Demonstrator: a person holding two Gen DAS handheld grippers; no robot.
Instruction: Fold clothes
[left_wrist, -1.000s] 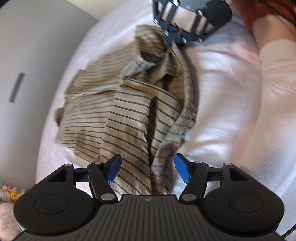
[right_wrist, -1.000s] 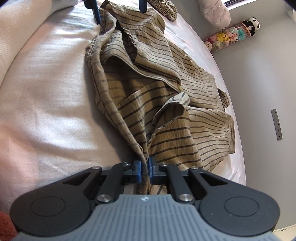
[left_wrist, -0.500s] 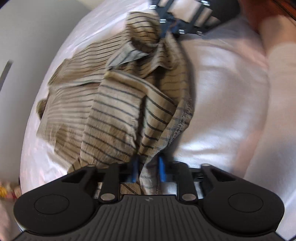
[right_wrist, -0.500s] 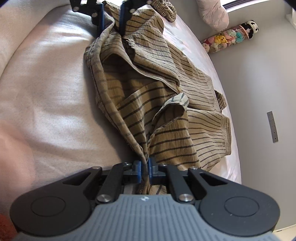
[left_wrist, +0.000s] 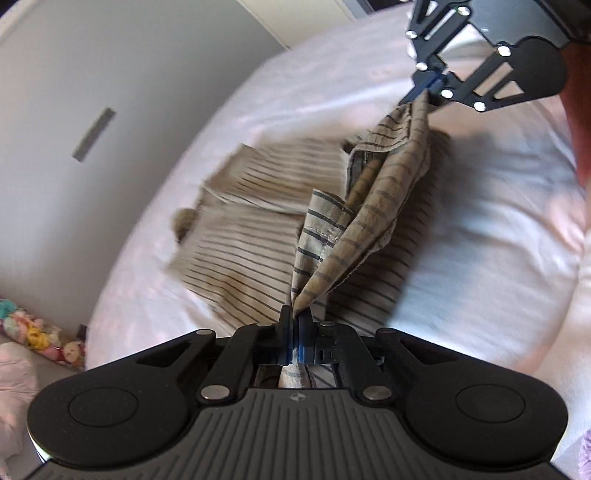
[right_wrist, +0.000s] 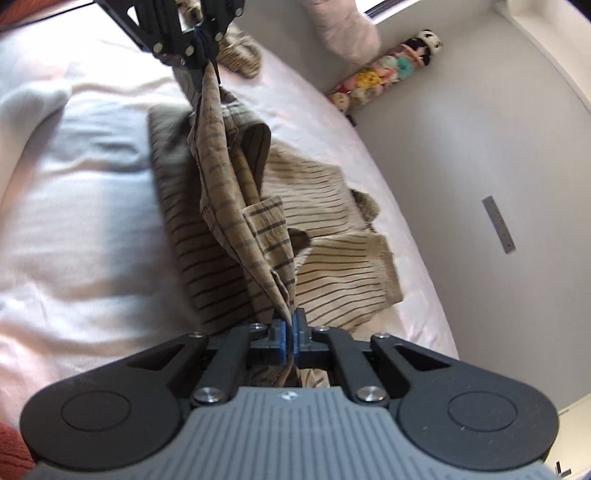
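Between both clamped grippers, unlabelled striped shirt (left_wrist: 373, 206)

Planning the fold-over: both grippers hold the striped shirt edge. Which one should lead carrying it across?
Neither clearly. The left gripper and right gripper are each shut on the striped shirt, with the edge stretched between them above the bed. Probably move both together; the far side looks equally reachable.

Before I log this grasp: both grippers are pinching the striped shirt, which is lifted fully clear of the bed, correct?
Not quite. Both grippers, left and right, have jaws shut on the striped shirt, but only one edge is lifted; most of it lies on the bed, as the right wrist view shows.
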